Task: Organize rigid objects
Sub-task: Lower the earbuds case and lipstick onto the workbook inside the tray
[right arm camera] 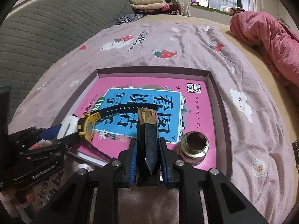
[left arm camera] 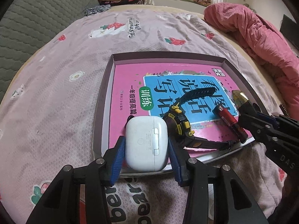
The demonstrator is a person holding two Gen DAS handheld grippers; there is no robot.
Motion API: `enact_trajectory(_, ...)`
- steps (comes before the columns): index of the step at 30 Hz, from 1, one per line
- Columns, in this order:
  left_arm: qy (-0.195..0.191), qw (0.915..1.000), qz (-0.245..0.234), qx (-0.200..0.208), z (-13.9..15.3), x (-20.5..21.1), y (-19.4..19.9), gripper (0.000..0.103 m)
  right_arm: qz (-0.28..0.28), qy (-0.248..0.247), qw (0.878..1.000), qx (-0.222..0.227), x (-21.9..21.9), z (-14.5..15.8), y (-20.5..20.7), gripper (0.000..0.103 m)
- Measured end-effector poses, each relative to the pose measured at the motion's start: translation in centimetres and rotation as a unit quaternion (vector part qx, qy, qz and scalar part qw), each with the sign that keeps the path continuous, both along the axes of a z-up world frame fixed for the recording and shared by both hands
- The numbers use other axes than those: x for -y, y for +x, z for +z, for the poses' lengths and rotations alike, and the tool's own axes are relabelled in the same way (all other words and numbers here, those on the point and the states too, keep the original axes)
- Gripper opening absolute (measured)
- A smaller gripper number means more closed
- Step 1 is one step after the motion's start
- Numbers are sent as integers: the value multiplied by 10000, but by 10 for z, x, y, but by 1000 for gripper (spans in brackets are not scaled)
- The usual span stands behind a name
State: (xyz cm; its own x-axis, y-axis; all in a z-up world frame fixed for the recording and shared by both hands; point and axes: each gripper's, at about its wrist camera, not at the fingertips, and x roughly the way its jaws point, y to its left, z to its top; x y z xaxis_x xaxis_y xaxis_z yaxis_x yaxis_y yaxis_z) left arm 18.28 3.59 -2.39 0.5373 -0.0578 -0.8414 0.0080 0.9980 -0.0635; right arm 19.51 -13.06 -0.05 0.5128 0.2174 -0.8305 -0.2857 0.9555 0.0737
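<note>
Two hand-held grippers are working over a shallow cardboard tray (left arm camera: pixel 104 85) lying on a strawberry-print bedspread (left arm camera: pixel 61 74), each carrying one item toward the pink workbook (left arm camera: pixel 127 78) that is lining the tray. In the left wrist view, the left gripper (left arm camera: pixel 146 147) is clasping a white earbud case (left arm camera: pixel 146 141) between its blue pads at the lower centre of the frame, the case's long axis running along the fingers and its far end overhanging the tray's near edge and the book's lower corner. In the right wrist view, the right gripper (right arm camera: pixel 147 153) is clenched on a dark faceted bottle with a gold cap (right arm camera: pixel 147 136), its long axis also pointing away along the fingers, cap toward the middle of the book. The right hand appears to be the nearer to a free spot: bare pink cover is lying just ahead of the cap, between a yellow-and-black wristwatch (right arm camera: pixel 87 128) at centre left and a brass-rimmed jar (right arm camera: pixel 194 145) at lower right. A red battery (left arm camera: pixel 231 123) is resting at the right of the left view, beside the watch. The book cover is reading upside down, large Chinese characters on a blue panel, with "训练" in a green badge; the watch bezel is showing "LIGHT", and the bedspread's lettering is too distorted to read.
</note>
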Motion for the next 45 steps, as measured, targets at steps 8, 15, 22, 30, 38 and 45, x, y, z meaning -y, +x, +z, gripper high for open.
enact_trajectory(8,-83,10000,22,-16,-2,-2,0,46,-201,-145,9997,-82,10,-10,2,23)
enact_trajectory(15,-54,10000,26,-23,-2,-1,0,46,-271,-188,9994,-97,11,-15,2,23)
enact_trajectory(22,-47,10000,38,-36,-2,-1,0,46,-313,-207,9992,-121,14,-15,3,23)
enact_trajectory(30,-37,10000,54,-49,-2,-1,0,46,-354,-283,9989,-110,14,-16,4,23)
enact_trajectory(38,-42,9999,97,-94,-2,0,1,46,-360,-288,9988,-144,14,-15,3,23)
enact_trajectory(45,-50,9998,125,-114,-2,-1,1,46,-326,-300,9989,-154,14,-15,2,23)
